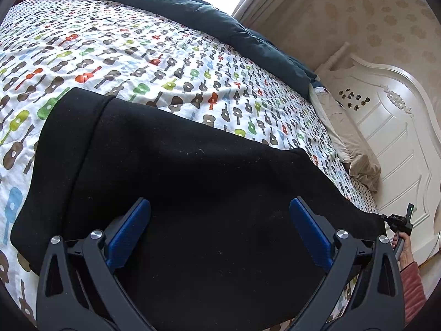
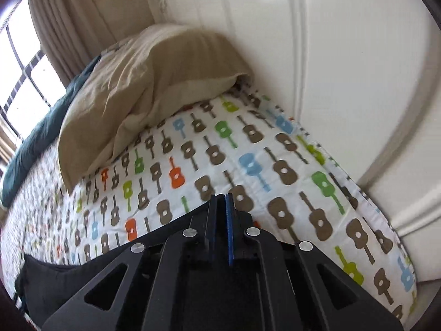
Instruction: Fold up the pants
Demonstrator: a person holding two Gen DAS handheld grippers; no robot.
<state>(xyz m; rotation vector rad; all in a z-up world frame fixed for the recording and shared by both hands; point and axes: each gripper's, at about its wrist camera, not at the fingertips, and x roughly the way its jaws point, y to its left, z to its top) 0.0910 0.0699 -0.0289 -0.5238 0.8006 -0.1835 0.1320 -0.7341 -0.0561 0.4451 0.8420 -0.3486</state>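
Hovering over the black pants, the left claw is standing wide, with its blue pads well apart and nothing between them. The right claw is pressing its fingers together, and it is pinching the far right corner of the pants. The pants are lying flat on the bed, over the guitar-print sheet. A tan pillow is resting against the white headboard, and a dark blanket is lying along the far side.
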